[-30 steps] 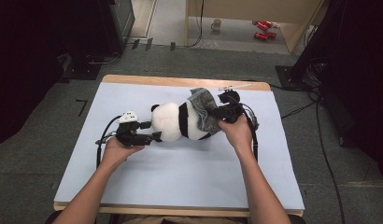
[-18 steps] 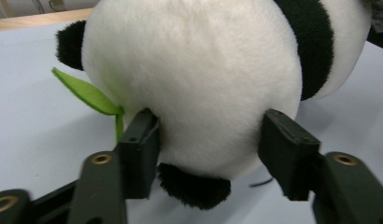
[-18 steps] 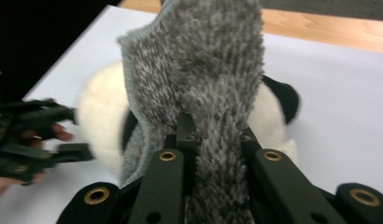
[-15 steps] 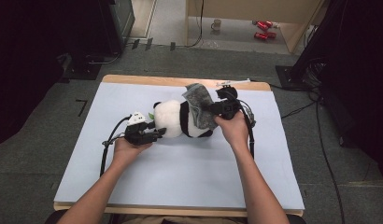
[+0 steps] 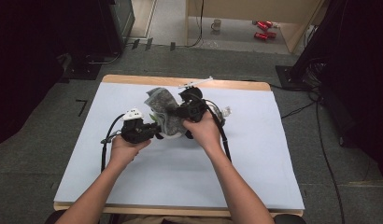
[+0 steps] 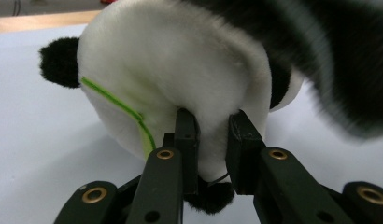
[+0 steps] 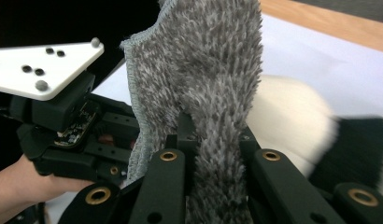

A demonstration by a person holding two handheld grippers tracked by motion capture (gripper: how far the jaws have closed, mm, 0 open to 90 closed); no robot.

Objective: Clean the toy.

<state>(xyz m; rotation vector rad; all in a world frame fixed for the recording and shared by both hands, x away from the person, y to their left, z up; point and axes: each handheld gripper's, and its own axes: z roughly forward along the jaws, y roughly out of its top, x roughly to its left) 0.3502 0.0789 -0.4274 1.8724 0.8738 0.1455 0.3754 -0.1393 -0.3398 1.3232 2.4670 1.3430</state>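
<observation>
One plush panda (image 6: 171, 79) sits near the middle of the desk (image 5: 273, 163). The left gripper (image 5: 154, 133) at 9 o'clock of it has its two jaws clenched on the white fur. The right gripper (image 5: 173, 112) at 12 o'clock grasps one grey fuzzy cloth (image 7: 208, 88).

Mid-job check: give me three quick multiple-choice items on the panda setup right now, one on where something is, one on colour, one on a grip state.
1. Where does the mug stand?
A on the table
B on the floor beyond the table
C in a hand

2. What colour is the cloth?
A grey
B red
C green

3. What is the left gripper doing?
A hanging open
B shut on the plush panda
C shut on the cloth

Answers: 1 B, the high view puts it past the table's far edge. 2 A, grey pile between the right gripper jaws. 3 B, its jaws pinch white fur.
</observation>
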